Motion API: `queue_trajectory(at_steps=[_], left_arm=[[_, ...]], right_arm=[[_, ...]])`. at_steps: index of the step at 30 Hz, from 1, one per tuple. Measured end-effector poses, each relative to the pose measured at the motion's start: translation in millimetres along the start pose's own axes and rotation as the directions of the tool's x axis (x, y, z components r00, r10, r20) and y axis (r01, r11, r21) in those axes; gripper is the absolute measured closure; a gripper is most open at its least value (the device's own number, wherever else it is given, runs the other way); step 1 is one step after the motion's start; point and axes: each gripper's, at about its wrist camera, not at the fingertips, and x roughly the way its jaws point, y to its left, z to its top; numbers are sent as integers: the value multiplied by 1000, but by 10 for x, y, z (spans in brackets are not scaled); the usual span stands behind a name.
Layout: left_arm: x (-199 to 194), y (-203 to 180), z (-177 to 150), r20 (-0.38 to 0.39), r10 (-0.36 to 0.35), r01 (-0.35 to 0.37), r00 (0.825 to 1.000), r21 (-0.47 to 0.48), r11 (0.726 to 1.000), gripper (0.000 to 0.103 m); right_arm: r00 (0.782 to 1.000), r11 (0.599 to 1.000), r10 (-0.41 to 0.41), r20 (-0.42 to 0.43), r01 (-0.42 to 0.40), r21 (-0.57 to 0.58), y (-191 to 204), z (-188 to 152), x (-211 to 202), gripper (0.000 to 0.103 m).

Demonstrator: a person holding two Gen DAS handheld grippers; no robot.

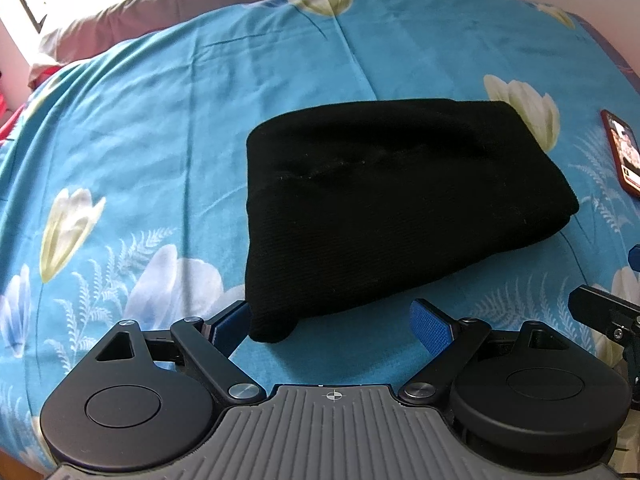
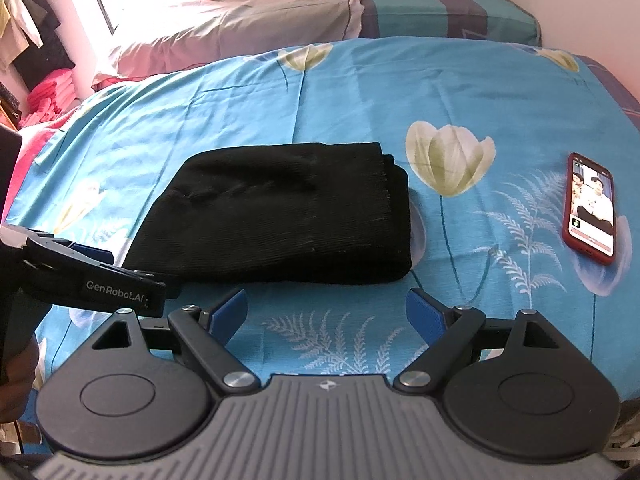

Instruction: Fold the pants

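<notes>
- The black pants (image 2: 276, 212) lie folded into a thick, squarish bundle near the middle of the bed, on the blue flowered bedspread (image 2: 360, 92), with nothing holding them.
- The cloth looks like a soft ribbed knit. I judge it light and limp, quick to sag and slide out of its layers if I lift it by one corner.
- Several layer edges show stacked at the far right corner of the bundle in the right wrist view, so I take that side for the loose one and the rounded near edge for a fold.
- For another fold or a tidy-up, I would pinch through all the layers at the near edge, one pair of tongs toward each end, so the stack moves as one piece.
- The left tongs (image 1: 332, 322) stand apart, with the near corner of the bundle lying between them; whether the left pad touches the cloth I cannot tell, and the right pad stands clear of it.
- The right tongs (image 2: 326, 312) also stand wide apart, over bare bedspread just short of the bundle's near edge, holding nothing.
- A phone (image 2: 590, 208) in a red case lies face up, screen lit, well to the right of the pants.
- Grey pillows (image 2: 248, 20) sit at the far end of the bed.
</notes>
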Motion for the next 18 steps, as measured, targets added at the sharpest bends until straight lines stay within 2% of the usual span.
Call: queue_trajectory(at_steps=[18], left_arm=[[29, 25, 1, -10, 2, -2, 1000, -1, 1000, 0]], right_arm=[[1000, 1000, 4, -6, -4, -5, 17, 4, 30, 13]])
